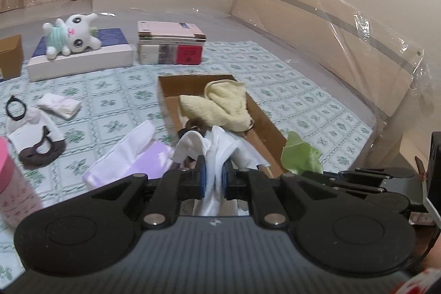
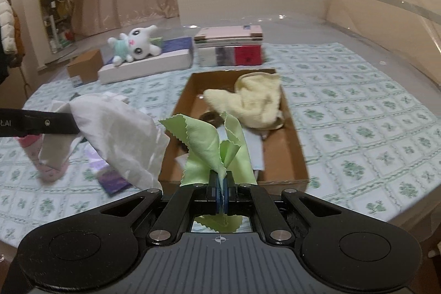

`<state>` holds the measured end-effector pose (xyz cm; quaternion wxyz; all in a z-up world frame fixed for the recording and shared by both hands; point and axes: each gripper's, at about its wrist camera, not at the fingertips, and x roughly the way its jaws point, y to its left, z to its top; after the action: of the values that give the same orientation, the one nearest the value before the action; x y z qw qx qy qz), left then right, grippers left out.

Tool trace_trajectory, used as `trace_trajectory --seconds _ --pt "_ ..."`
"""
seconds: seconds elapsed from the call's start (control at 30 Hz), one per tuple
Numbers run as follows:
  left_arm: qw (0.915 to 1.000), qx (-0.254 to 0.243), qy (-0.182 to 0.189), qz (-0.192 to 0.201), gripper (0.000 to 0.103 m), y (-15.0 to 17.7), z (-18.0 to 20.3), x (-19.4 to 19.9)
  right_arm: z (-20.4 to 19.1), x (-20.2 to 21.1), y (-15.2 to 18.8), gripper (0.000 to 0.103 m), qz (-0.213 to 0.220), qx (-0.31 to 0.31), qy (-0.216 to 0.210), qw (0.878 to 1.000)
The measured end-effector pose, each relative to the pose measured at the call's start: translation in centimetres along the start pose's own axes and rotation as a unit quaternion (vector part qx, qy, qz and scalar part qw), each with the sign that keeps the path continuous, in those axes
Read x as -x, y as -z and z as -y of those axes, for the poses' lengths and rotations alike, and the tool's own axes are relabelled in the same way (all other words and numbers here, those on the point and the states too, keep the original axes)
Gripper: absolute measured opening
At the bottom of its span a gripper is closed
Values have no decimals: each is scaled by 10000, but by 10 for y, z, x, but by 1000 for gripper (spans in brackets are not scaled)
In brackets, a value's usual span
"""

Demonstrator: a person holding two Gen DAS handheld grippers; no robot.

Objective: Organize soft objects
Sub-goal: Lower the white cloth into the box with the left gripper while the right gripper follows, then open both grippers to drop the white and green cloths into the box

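Both cloths hang over the near end of the cardboard box point(image 2: 289, 134), which sits on the bed point(image 2: 358, 112) and already holds a yellow towel point(image 2: 256, 101), so the step in hand looks like dropping them in. To do it well, carry each one past the near wall and over bare cardboard, lower it, then let go, so no corner drapes outside. The left gripper point(image 1: 213, 175) has its jaws nearly closed, pinching a bunched white cloth point(image 1: 217, 153). The right gripper point(image 2: 222, 192) has its jaws pressed fully together on a fold of the green cloth point(image 2: 204, 139).
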<state>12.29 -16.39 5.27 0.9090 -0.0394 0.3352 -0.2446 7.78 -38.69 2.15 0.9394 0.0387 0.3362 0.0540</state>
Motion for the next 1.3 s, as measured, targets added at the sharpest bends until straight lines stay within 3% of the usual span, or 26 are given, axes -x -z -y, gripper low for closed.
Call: trace_trajectory --seconds 0.47,0.7,1.07,1.17,1.3 --pt "9999 -3 -78 -135 10 -34 7 -81 47 -38 -34 3 38 -211 135 9997" --pt "9991 -2 0 -427 10 -32 7 -125 56 -66 -42 3 -64 -258 111 9996" --pt "9930 -588 -37 -1025 11 -7 15 -182 67 -95 -35 3 -210 -517 79 9984" --pt "9902 -770 -72 -1164 14 0 17 -191 69 -99 -35 3 -219 -583 120 9980" --pt "9910 -778 -49 -1089 32 2 15 -185 71 -102 -34 3 -248 -571 180 9979"
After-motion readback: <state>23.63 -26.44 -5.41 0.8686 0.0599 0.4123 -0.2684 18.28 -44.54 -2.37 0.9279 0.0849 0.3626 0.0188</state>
